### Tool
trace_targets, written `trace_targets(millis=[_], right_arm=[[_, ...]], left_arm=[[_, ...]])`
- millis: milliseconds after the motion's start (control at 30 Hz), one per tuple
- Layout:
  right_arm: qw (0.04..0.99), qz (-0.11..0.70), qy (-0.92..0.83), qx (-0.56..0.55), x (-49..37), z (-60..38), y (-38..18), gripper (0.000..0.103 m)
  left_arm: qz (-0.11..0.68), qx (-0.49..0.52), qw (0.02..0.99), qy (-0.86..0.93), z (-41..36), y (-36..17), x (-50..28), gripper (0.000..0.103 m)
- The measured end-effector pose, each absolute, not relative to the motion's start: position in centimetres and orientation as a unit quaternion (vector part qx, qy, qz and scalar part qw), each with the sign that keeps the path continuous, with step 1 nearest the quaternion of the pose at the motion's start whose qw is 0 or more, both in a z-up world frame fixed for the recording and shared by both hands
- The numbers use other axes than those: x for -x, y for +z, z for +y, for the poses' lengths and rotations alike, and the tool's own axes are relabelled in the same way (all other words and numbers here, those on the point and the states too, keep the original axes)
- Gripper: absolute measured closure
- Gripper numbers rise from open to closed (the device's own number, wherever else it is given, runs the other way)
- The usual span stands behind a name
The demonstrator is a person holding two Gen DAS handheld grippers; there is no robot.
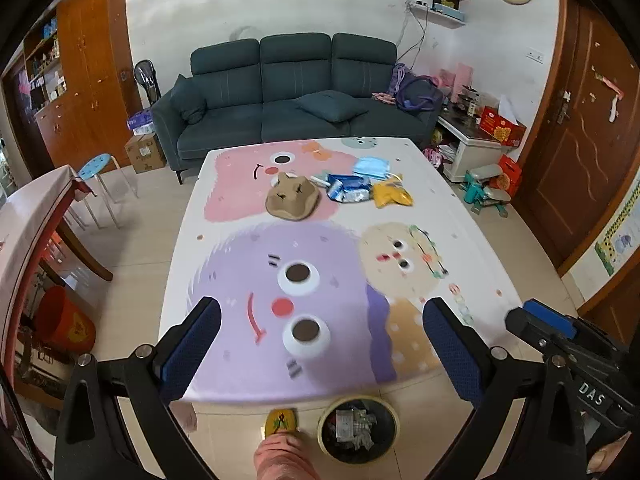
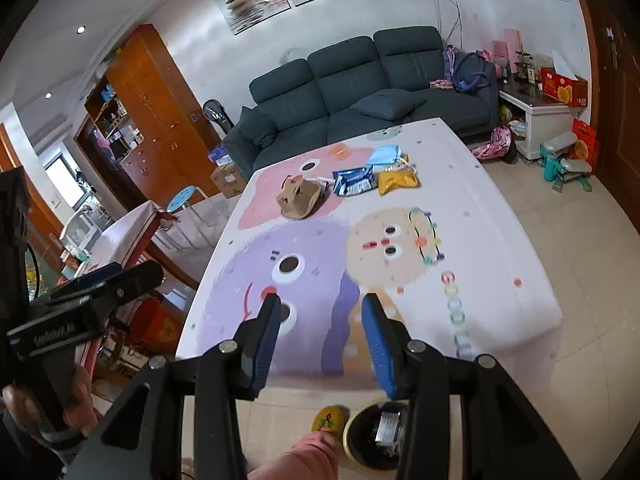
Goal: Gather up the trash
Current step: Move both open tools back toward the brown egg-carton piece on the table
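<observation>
Trash (image 1: 340, 190) | far across table (image 1: 460, 216) from both grippers | left gripper (image 1: 320, 322) wide | right gripper (image 2: 320, 314) wide, empty

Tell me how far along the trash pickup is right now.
Partly done: the trash bin on the floor by the table's near edge already holds crumpled wrappers. In hand: nothing; the left claw and right claw are both open and empty. Left on the table: a brown cardboard piece, blue wrappers, a yellow packet and a blue face mask.
</observation>
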State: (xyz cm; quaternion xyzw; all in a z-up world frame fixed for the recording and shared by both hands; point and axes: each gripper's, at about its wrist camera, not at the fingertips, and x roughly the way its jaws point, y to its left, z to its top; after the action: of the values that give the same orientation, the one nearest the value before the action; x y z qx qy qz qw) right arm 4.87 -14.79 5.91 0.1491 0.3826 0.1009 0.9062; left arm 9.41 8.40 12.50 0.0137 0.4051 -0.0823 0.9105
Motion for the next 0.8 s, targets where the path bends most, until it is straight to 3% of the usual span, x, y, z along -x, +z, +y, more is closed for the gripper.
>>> trace_targets(millis=[333,800], right_arm=[[0.900,0.389,0.032,-0.196,-17.1,-12.3,4.2,0.061],[0.870,0.426,-0.051,-0.242,-32.0,-9.9,-2.4,0.061]], left_arm=[[0.465,-0.019,0.875,-0.130,12.7,9.0,-26.5,0.003],[0.559,-0.031,0.809,-0.176,11.1,-1.5,-45.4,0.003]])
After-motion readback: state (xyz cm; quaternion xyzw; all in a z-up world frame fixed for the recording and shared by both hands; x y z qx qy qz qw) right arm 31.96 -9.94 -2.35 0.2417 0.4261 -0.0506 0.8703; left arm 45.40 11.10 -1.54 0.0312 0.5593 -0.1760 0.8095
